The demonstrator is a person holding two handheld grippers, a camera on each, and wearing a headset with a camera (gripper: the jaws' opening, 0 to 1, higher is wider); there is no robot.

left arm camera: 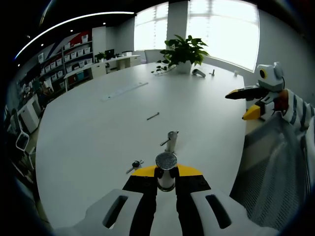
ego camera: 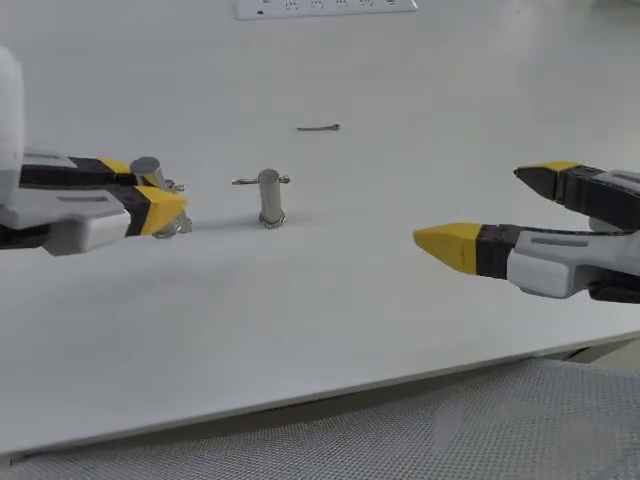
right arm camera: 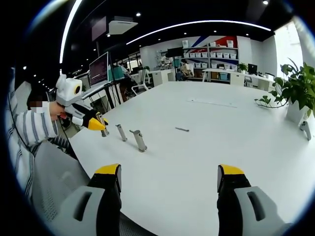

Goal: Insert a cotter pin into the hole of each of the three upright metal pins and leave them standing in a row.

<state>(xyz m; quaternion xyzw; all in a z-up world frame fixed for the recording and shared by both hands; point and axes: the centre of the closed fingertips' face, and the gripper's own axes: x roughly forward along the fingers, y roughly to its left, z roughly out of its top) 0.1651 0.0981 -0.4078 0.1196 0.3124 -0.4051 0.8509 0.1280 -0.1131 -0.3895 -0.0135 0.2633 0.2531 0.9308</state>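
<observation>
Long white worktop (left arm camera: pixel 98 142) in an open office. Bright windows (left arm camera: pixel 224 29) behind a potted plant (left arm camera: pixel 183 49). Shelves (right arm camera: pixel 216 61) with boxes along the far wall, curved light strip (right arm camera: pixel 206 22) on a dark ceiling.

Bare tabletop (ego camera: pixel 330 300) before right tongs (ego camera: pixel 465 205), one upright pin (ego camera: pixel 270 197) and loose cotter pin (ego camera: pixel 319 128) ahead.

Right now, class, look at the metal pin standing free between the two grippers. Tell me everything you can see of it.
The metal pin is a short silvery cylinder, steel by its look, with a wider flange at its foot. It stands upright on the white table. A thin cotter pin runs crosswise through it near the top, sticking out both sides. No tongs touch it; the left gripper, shut on a second pin, is beside it, apart.
</observation>
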